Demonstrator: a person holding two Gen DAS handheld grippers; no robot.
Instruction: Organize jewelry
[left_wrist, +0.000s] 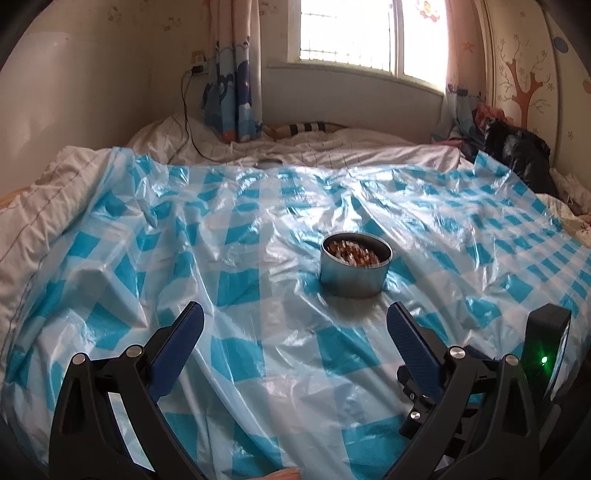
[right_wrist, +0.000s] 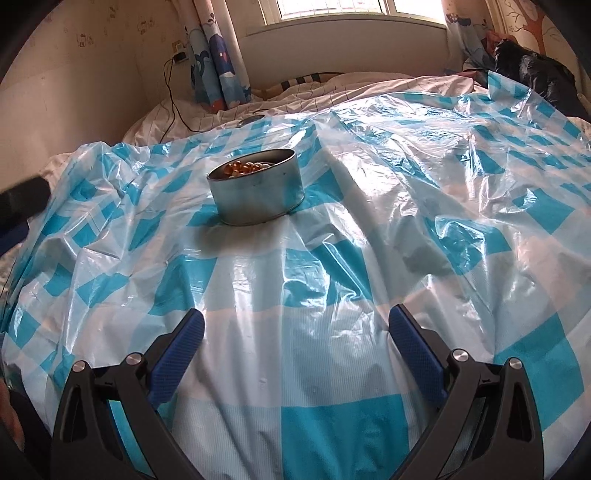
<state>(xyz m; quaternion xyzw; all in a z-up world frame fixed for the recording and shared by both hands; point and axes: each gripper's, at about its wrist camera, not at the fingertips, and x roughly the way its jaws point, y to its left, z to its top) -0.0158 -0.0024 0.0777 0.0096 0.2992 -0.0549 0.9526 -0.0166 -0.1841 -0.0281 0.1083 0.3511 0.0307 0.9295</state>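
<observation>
Both wrist cameras look low across the blue-checked plastic sheet (left_wrist: 258, 229) toward the window (left_wrist: 354, 33). The round tin (left_wrist: 354, 267) sits right of centre in the left view, nearer and left of centre in the right view.

Bright window (left_wrist: 354, 33), cartoon curtain (left_wrist: 232, 92), tree-decal wall (left_wrist: 524, 85), bed (left_wrist: 332, 147) under blue-checked plastic sheet (left_wrist: 258, 221).

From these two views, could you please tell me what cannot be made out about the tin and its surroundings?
- Tin contents: right wrist view shows gold beads on top; the wall hides anything lower. In the left wrist view they are blurred.
- Round object at the plastic sheet's far edge: partly hidden by the sheet, too small to identify.
- Jewelry outside the tin: none visible; folds could hide small pieces.
- Striped item under the window: cut off by bedding.
</observation>
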